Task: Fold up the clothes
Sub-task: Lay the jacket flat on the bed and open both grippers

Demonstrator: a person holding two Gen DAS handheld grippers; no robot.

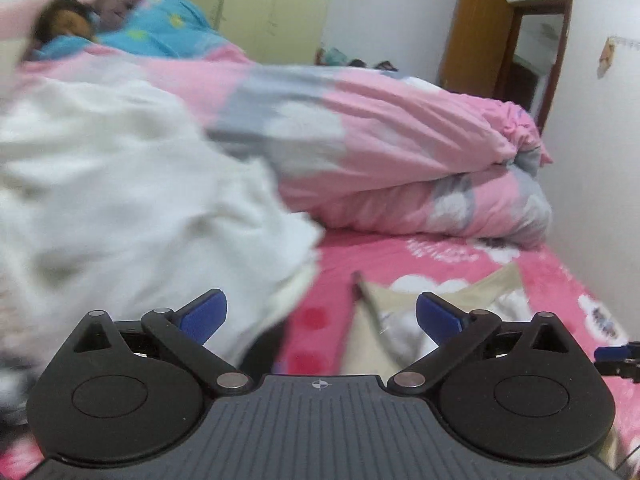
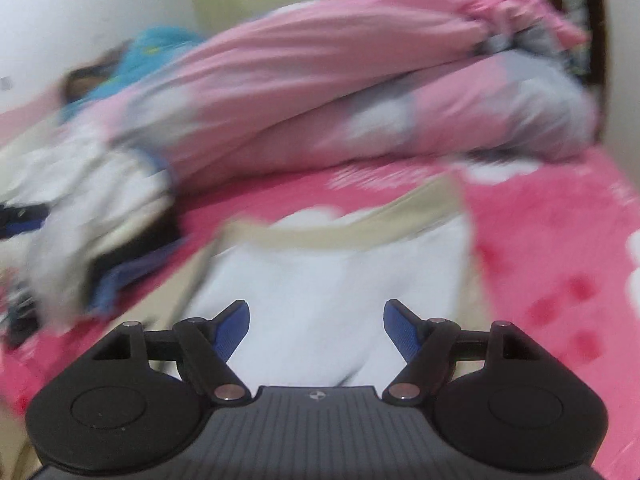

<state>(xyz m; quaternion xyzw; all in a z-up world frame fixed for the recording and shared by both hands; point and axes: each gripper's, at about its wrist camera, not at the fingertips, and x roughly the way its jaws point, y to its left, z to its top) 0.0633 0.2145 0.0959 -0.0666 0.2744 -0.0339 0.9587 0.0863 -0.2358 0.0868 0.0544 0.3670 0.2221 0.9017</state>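
A white and beige garment [image 2: 332, 264] lies spread on the pink bedsheet [image 2: 560, 248], straight ahead of my right gripper [image 2: 316, 324], which is open with nothing between its blue pads. In the left wrist view the same garment [image 1: 384, 320] shows between the fingers of my left gripper [image 1: 320, 316], also open and holding nothing. A heap of white clothes [image 1: 132, 200] rises at the left, close to the left finger. The same heap [image 2: 80, 208], with dark and blue pieces under it, sits left in the blurred right wrist view. My right gripper's tip [image 1: 616, 356] shows at the far right edge.
A folded pink and grey quilt [image 1: 400, 140] lies across the far side of the bed. A person lies under a blue blanket [image 1: 160, 28] at the back left. A white wall [image 1: 600, 160] runs along the right side, with a wooden door [image 1: 476, 36] behind.
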